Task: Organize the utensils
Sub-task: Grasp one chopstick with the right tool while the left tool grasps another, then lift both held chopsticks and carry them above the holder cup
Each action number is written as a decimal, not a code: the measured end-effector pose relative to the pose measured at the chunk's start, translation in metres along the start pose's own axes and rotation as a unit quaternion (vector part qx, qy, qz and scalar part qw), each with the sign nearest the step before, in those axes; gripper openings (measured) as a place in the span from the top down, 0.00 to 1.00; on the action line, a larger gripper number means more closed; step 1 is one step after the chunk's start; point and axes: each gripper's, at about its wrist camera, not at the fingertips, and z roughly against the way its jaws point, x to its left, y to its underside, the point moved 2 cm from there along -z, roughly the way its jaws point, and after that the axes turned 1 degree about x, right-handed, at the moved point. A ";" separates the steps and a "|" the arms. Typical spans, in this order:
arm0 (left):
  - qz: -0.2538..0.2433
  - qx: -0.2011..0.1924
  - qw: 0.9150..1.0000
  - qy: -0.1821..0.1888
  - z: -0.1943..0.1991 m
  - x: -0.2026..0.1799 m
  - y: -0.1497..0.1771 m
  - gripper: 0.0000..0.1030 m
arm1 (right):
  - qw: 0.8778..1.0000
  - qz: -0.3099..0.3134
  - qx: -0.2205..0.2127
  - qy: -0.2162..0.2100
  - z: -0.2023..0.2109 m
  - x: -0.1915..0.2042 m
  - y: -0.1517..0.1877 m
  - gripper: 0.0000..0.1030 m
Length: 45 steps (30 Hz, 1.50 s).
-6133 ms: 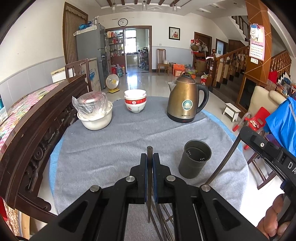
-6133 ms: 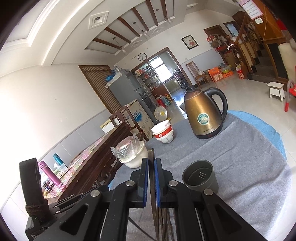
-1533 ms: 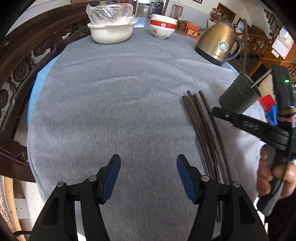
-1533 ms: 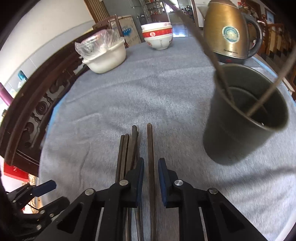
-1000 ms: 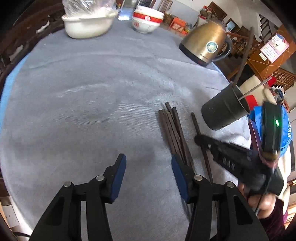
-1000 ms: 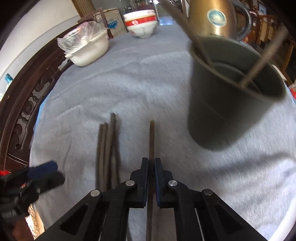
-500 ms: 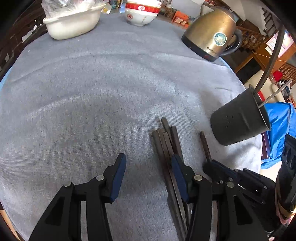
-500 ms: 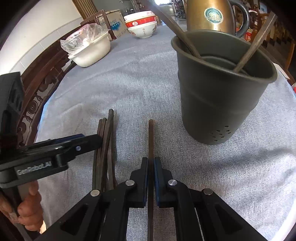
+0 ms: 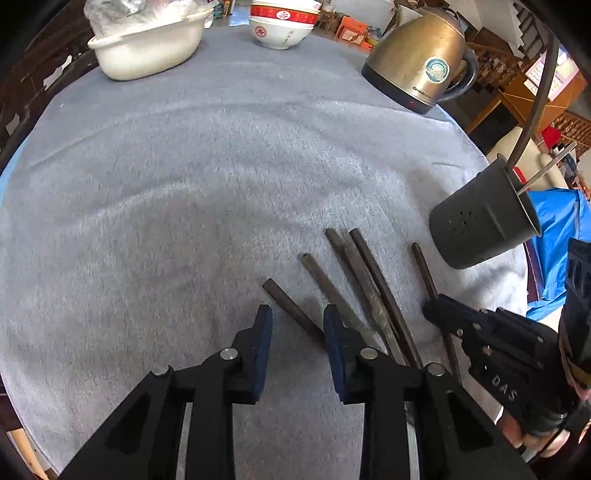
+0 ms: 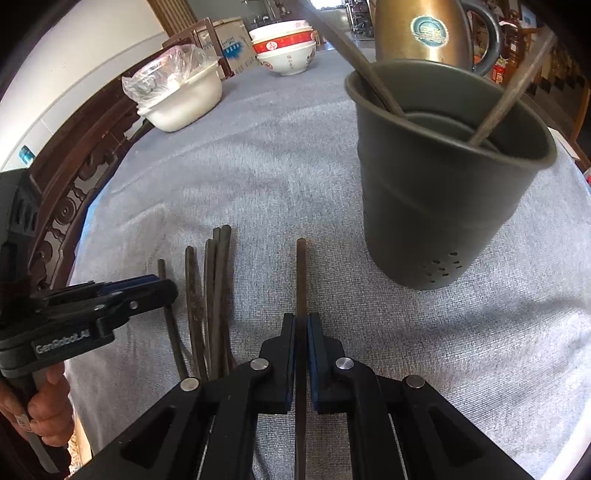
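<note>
A: Dark wooden chopsticks are the whole job here. Two already stand in the dark grey perforated metal holder cup (image 10: 443, 192), leaning on its rim. The rest lie on the grey felt tablecloth (image 9: 184, 184).

B: How many are left?

A: I judge the task under halfway. Five loose chopsticks (image 9: 364, 291) lie fanned out on the cloth near the cup, plus the single dark chopstick (image 10: 301, 280) that the right gripper (image 10: 302, 325) has pinched between its closed pads, lying low and pointing forward just left of the cup.

B: And the left gripper (image 9: 297, 328)?

A: Its blue-padded jaws stand apart, straddling the leftmost stick of the fan, not yet closed on it.

B: What has changed?

A: Half a second ago the loose sticks lay in a tighter bundle; now two have slid leftward out of it. The left tool has narrowed its gap and come down over the outermost one. The right one's grip looks unchanged.

B: Anything else about?

A: A brass-coloured electric kettle (image 9: 421, 70), red-banded white stacked bowls (image 9: 282, 22) and a white plastic-covered basin (image 9: 147, 48) sit at the far edge, well apart.
</note>
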 end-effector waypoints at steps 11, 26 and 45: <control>0.031 0.010 0.999 0.023 0.009 0.019 0.013 0.70 | 0.999 0.016 0.032 0.028 -0.014 0.014 -0.023 0.90; 0.067 -0.014 0.998 0.009 0.012 0.018 0.001 0.88 | 0.998 0.038 -0.030 0.026 0.007 0.021 -0.032 0.94; -0.024 -0.195 0.980 -0.017 0.178 -0.057 -0.006 0.94 | 0.966 0.035 -0.251 -0.044 0.190 0.016 -0.026 0.94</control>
